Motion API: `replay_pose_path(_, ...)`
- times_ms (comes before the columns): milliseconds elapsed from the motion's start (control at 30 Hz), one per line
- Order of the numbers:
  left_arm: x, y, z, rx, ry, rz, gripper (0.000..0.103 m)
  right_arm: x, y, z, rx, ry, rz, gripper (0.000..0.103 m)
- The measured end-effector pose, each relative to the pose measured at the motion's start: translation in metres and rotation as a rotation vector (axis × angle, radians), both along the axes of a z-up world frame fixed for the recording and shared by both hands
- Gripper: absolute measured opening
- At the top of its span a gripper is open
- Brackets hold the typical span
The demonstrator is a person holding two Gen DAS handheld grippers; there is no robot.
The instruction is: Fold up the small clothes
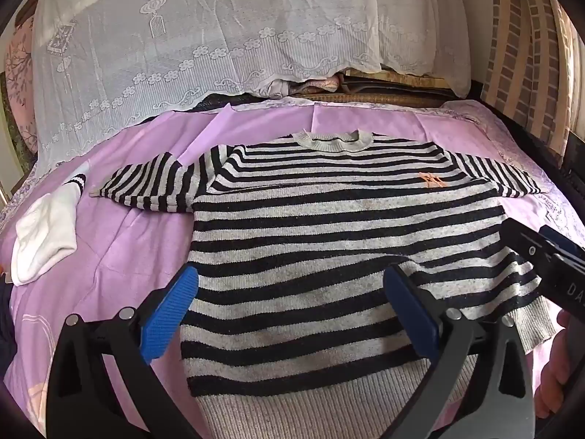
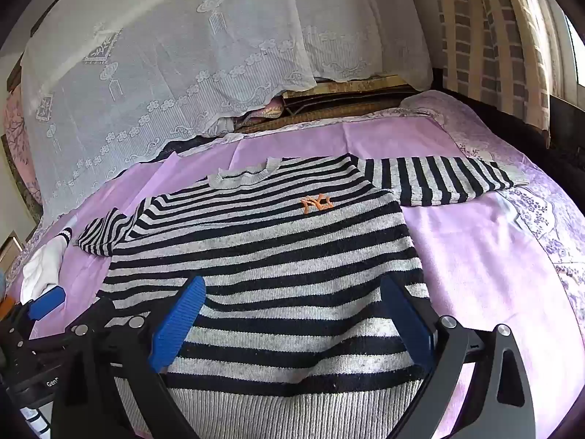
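A black-and-grey striped sweater (image 1: 329, 226) with an orange logo lies flat, face up, on a pink bed sheet (image 1: 139, 241); it also shows in the right wrist view (image 2: 278, 256). Both sleeves are spread sideways. My left gripper (image 1: 292, 292) is open and empty above the sweater's lower left hem. My right gripper (image 2: 296, 303) is open and empty above the lower right hem. The right gripper also shows at the right edge of the left wrist view (image 1: 544, 252), and the left gripper at the left edge of the right wrist view (image 2: 44, 303).
A white sock (image 1: 44, 237) with a striped cuff lies on the sheet left of the sweater. A white lace cover (image 1: 219, 44) drapes over bedding at the back. A brick-patterned curtain (image 2: 493, 44) hangs at the right.
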State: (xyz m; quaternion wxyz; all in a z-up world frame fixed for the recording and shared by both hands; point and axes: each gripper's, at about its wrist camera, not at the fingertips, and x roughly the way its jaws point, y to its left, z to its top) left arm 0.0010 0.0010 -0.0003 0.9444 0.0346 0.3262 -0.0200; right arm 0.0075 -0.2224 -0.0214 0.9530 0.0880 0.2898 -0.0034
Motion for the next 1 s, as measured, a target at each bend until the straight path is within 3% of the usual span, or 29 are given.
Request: replay_pose_path(1000, 0.0037, 0.0058, -0.0050, -0.011, 0.020, 0.006, 0.099, 0.0001, 0.0052, -0.0023, -0.019, 0.013, -0.002, 0.097)
